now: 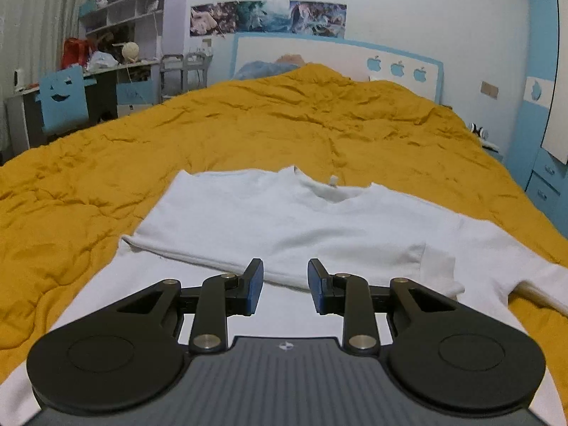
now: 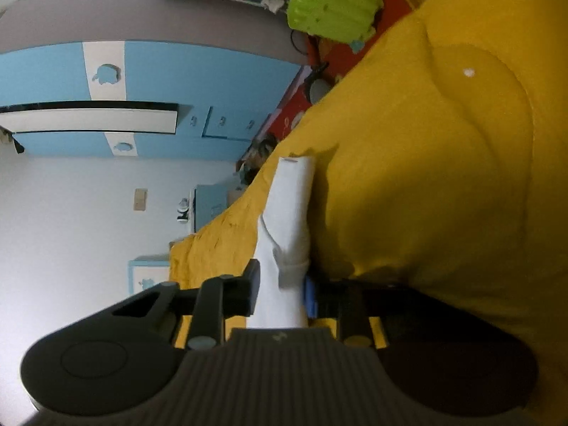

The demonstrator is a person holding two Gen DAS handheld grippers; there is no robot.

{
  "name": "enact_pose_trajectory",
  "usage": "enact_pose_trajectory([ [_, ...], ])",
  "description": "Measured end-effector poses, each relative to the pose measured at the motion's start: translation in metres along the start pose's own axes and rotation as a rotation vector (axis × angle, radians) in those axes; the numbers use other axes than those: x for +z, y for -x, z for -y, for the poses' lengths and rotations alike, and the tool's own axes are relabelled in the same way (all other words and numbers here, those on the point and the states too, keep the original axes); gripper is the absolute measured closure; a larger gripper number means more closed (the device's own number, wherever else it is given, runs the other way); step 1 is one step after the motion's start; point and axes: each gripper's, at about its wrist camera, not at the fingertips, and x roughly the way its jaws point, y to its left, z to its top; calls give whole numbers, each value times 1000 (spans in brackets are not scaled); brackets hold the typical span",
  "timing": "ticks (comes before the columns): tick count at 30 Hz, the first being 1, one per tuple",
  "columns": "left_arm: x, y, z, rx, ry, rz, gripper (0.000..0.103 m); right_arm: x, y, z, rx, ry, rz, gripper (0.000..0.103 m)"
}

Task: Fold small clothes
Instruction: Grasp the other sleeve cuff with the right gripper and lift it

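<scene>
A white long-sleeved shirt (image 1: 284, 220) lies flat on the mustard-yellow bedspread (image 1: 248, 124), collar toward the headboard. Its left side is folded in over the body, and its right sleeve (image 1: 525, 269) stretches out to the right. My left gripper (image 1: 285, 273) hovers over the shirt's lower part, open, with nothing between its blue pads. The right wrist view is rolled onto its side. There my right gripper (image 2: 282, 277) is shut on the white sleeve (image 2: 291, 206), whose cuff points away from me along the bedspread (image 2: 443, 177).
A white and blue headboard (image 1: 337, 56) stands at the far end of the bed. A blue chair (image 1: 64, 103) and a cluttered desk are at the left. A blue wardrobe (image 1: 539, 106) stands at the right. A green basket (image 2: 330, 3) sits on the floor beside the bed.
</scene>
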Motion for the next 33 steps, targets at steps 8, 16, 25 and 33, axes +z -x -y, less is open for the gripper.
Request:
enact_pose_trajectory([
  [8,-2,1,-4,22,-46,23,69,-11,0,-9,-72,83,120,96],
  [16,14,-8,-24,21,-104,-38,69,-35,16,-54,73,280,167,98],
  [25,35,-27,-63,-32,-182,-37,69,-129,50,-132,213,599,53,98],
  [33,24,-49,-95,-18,-208,-14,69,-243,59,-192,326,732,-31,98],
])
